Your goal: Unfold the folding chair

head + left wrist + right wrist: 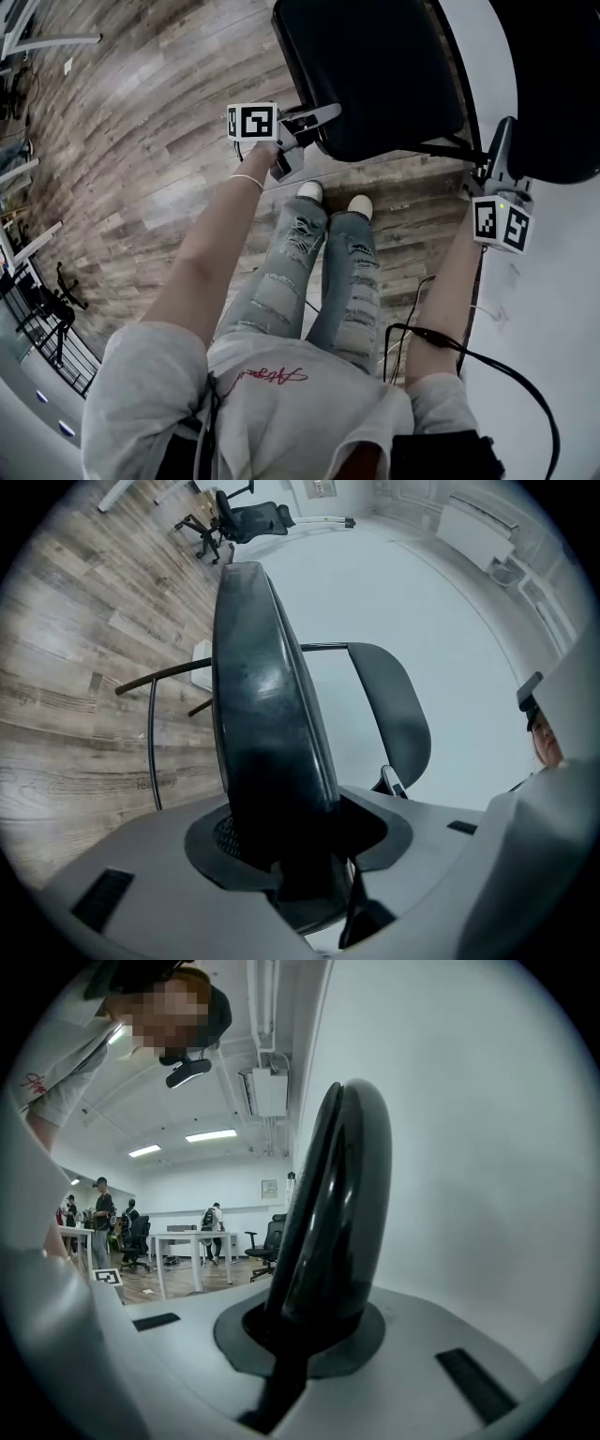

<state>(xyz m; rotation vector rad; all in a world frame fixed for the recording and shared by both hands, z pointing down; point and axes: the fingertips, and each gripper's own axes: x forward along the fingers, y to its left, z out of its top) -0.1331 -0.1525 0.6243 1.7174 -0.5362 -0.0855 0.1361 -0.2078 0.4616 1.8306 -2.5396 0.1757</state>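
Observation:
The folding chair's black seat [375, 75] fills the top of the head view, just beyond my shoes. My left gripper [305, 127] is shut on the seat's near left edge. In the left gripper view the seat [267, 714] stands edge-on between the jaws, with the black backrest [394, 714] and a thin metal frame tube [155, 724] behind it. My right gripper [492, 164] is shut on the lower edge of the backrest [553, 94] at the right. In the right gripper view that padded panel [337, 1213] rises straight out of the shut jaws.
The chair stands on a wood-plank floor [141, 141] against a white wall [553, 309]. A black cable [487, 361] runs from my right arm. An office chair [248, 517] stands farther off. Tables [192, 1241] with people are across the room.

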